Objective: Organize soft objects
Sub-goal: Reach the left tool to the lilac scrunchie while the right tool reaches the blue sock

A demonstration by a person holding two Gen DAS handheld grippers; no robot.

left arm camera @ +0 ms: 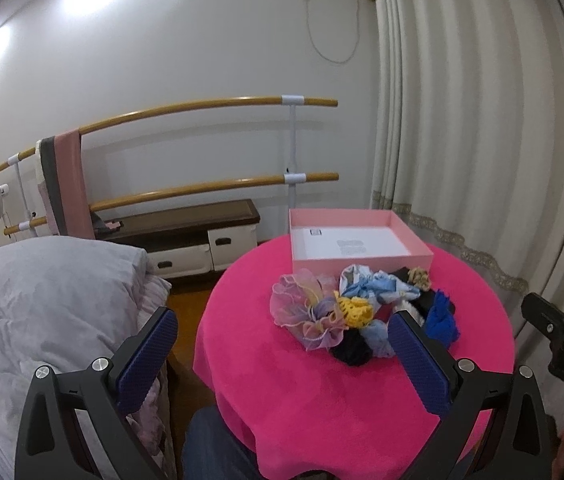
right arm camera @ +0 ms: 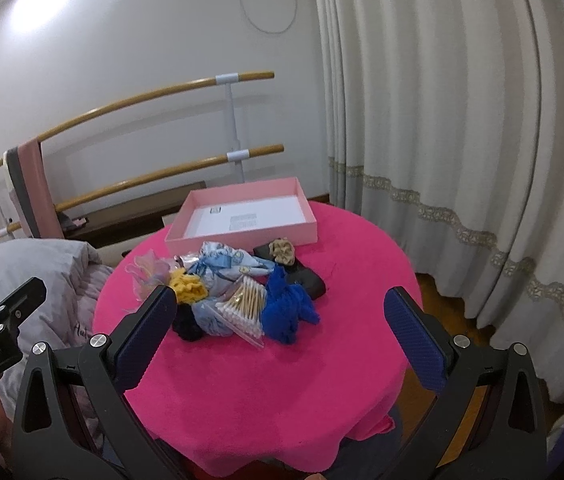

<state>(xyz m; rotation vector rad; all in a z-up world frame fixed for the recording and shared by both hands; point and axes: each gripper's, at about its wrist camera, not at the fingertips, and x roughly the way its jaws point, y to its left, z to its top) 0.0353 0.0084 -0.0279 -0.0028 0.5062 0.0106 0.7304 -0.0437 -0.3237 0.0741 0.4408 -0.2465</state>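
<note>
The left tongs [left arm camera: 282, 344] are spread wide with nothing between their blue pads, and they hover above the near edge of the round table [left arm camera: 302, 400], which is covered with a bright pink cloth. The right tongs [right arm camera: 279, 322] are also released and hold nothing; they hang over the near side of the same table.

The soft objects lie in one loose pile near the middle of the table, just in front of a pink box [right arm camera: 241, 236]. The box is shallow and has no lid on it. Its white floor carries only a small label and a faint printed patch (no cloth is inside it).

In the pile, a frilly pastel scrunchie [left arm camera: 306, 312] is at the left end, touching a yellow crocheted piece [left arm camera: 356, 310]. Behind them sits a crumpled light-blue printed cloth [right arm camera: 225, 264]. A bright blue fabric [right arm camera: 286, 312] lies at the right side of the pile, and beside it a clear bag of cotton swabs [right arm camera: 241, 308] rests on the heap. A dark piece [right arm camera: 187, 326] and a pale blue piece [right arm camera: 209, 318] are at the near edge. A beige scrunchie [right arm camera: 282, 252] lies on a black item [right arm camera: 306, 280] close to the front wall of the box.

To the left of the table stands a bed with a grey quilt [left arm camera: 41, 304].
</note>
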